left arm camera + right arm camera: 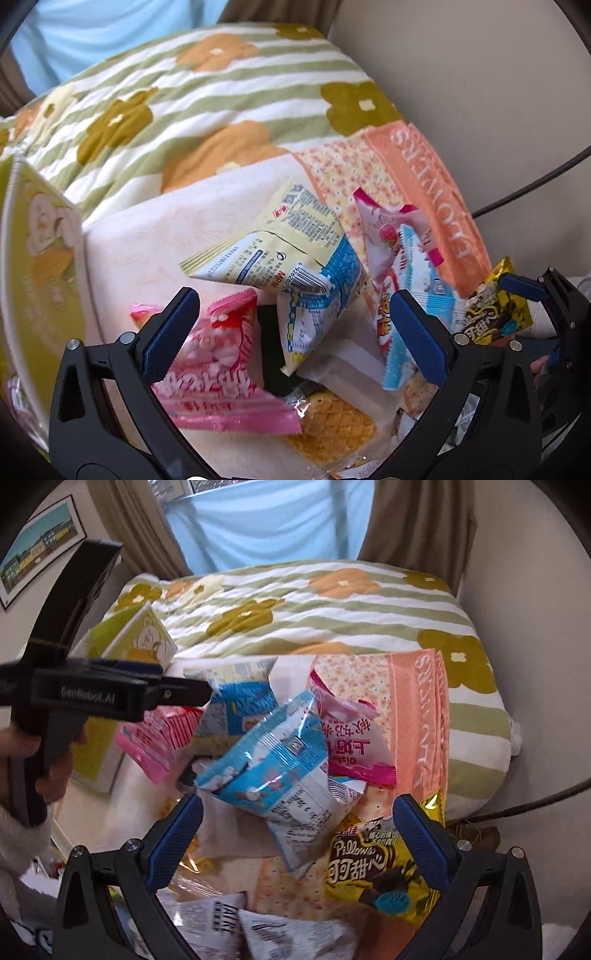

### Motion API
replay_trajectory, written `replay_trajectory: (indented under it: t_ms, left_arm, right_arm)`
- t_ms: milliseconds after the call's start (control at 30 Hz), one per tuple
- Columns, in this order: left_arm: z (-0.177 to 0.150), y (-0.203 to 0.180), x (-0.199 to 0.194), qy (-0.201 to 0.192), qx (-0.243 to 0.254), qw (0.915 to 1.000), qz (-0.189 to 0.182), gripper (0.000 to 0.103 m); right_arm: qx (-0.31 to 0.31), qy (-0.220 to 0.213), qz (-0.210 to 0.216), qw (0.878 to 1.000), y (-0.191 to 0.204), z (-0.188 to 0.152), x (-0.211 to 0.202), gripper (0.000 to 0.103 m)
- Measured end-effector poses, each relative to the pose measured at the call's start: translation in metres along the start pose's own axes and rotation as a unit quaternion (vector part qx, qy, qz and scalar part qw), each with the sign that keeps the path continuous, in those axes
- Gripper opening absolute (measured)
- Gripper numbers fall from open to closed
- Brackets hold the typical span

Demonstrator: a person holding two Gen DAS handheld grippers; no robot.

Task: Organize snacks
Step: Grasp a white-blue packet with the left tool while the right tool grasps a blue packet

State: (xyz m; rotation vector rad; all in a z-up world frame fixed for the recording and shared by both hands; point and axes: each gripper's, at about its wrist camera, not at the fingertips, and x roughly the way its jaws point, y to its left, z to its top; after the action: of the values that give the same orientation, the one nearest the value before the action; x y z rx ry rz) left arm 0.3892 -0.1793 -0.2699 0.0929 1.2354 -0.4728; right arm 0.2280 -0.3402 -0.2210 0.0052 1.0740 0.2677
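Observation:
A heap of snack packets lies on a peach towel (424,192) spread over the bed. My left gripper (293,306) stands open above the heap, a pink packet (214,365) by its left finger and a yellow-and-blue packet (280,243) just ahead. A light-blue packet (413,332) leans by its right finger. My right gripper (299,805) is open too, hovering over a blue-and-white packet (269,760), with a yellow Pillows packet (380,867) by its right finger. The left gripper (184,686) shows side-on at the left, held by a hand.
A green box (147,638) stands at the heap's left edge. Behind lies a folded floral striped quilt (314,602), with curtains and a window beyond. A dark cable (535,805) runs along the beige wall on the right. Grey packets (258,934) and crackers (273,886) lie nearest.

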Motion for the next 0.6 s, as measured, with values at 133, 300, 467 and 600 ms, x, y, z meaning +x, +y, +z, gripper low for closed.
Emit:
replay_trajectory:
  t_ms: [133,300,467,600]
  left_arm:
    - [0.005,0.002,0.028,0.028,0.028,0.9992,0.008,0.102]
    - [0.013,0.004,0.051,0.046,0.041,0.9981,-0.004,0.102]
    - [0.018,0.0,0.058,0.047,0.054,0.9972,-0.021,0.092]
    - [0.019,-0.002,0.061,0.049,0.058,0.9963,-0.04,0.066]
  right_arm:
    - [-0.019,0.016,0.02,0.999,-0.007,-0.001,0.017,0.102]
    - [-0.041,0.039,0.012,0.998,-0.008,0.0,0.035,0.102]
    - [-0.067,0.054,0.009,0.996,-0.004,0.008,0.048,0.102]
    - [-0.076,0.06,0.017,0.995,-0.003,0.012,0.055,0.102]
